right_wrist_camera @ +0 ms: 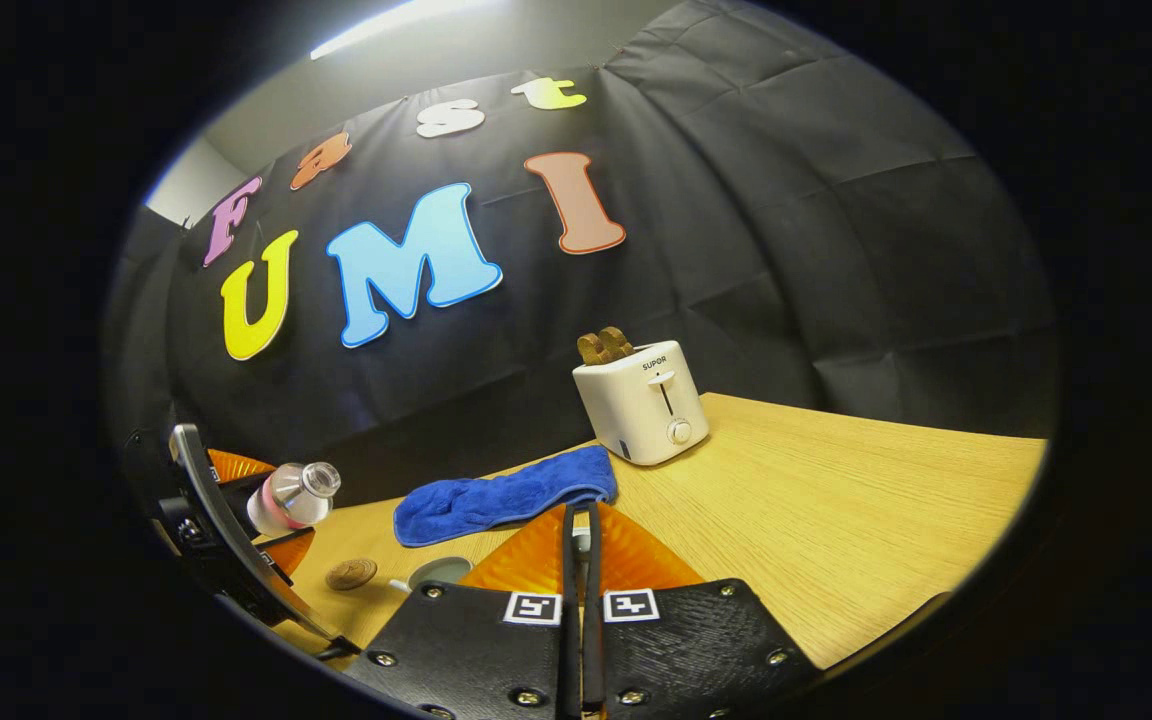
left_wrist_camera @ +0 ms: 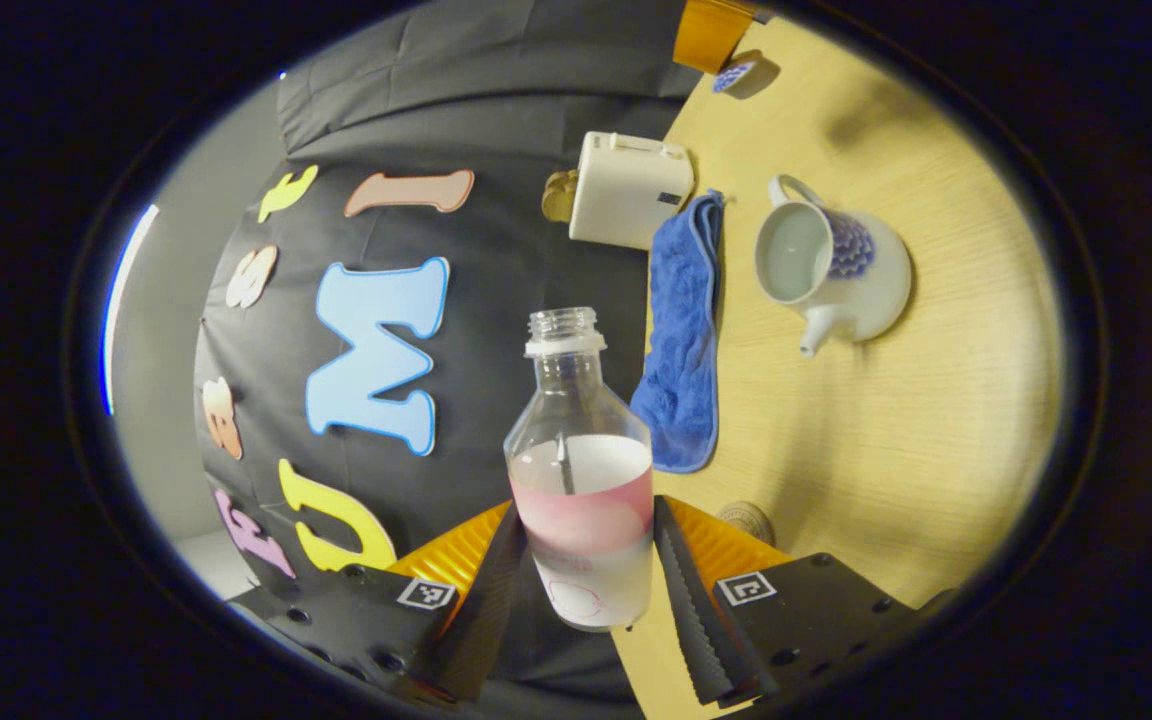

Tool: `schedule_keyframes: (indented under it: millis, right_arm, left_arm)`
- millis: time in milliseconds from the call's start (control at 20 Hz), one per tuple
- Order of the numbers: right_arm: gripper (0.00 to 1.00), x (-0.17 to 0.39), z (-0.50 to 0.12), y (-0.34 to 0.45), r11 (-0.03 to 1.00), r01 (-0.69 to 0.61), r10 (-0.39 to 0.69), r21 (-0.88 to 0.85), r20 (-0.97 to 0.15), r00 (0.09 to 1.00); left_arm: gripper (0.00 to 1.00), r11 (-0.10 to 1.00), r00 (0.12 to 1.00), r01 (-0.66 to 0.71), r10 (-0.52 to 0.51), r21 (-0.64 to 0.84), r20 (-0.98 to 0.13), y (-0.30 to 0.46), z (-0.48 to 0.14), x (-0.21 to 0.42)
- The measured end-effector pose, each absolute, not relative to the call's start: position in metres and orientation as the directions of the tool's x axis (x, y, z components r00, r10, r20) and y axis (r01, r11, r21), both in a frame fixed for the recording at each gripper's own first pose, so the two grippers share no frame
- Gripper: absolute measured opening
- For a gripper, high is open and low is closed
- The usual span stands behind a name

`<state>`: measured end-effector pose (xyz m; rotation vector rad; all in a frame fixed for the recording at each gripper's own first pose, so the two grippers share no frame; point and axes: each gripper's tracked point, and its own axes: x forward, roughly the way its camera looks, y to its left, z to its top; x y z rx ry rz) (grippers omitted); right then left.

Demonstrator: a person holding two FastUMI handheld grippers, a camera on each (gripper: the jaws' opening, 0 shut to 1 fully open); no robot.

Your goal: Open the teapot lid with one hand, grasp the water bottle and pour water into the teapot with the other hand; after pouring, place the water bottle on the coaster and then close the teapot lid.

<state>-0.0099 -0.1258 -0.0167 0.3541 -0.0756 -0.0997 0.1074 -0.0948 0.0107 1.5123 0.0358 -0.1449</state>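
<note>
My left gripper [left_wrist_camera: 588,512] is shut on a clear, uncapped water bottle [left_wrist_camera: 581,440] with a pink and white label, partly filled and held tilted over the table's edge. The white teapot [left_wrist_camera: 836,270] with a blue pattern stands lidless on the wooden table [left_wrist_camera: 886,450], apart from the bottle's mouth. A round wooden coaster [left_wrist_camera: 746,520] lies just past my left fingers. My right gripper [right_wrist_camera: 583,515] is shut, with a white bit of the teapot lid [right_wrist_camera: 584,541] between its fingers; the blue-patterned lid [left_wrist_camera: 736,76] hangs from that gripper in the left gripper view. The teapot's rim [right_wrist_camera: 439,571] and the bottle [right_wrist_camera: 293,495] lie to its left.
A blue towel [left_wrist_camera: 681,340] lies folded between the teapot and the table's back edge, beside a white toaster [left_wrist_camera: 628,190] holding toast. In the right gripper view the towel [right_wrist_camera: 501,497], toaster [right_wrist_camera: 644,402] and coaster [right_wrist_camera: 351,573] stand before the black cloth wall.
</note>
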Motion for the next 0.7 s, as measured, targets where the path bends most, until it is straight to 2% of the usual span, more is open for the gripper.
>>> schedule_keyframes:
  millis: [700]
  right_arm:
    - [0.01,-0.012,-0.015,-0.127,0.929,0.072,-0.102,0.363,0.063,0.993]
  left_arm:
    - [0.87,-0.209,0.991,0.067,-0.102,0.976,-0.09,-0.113,0.018,0.104]
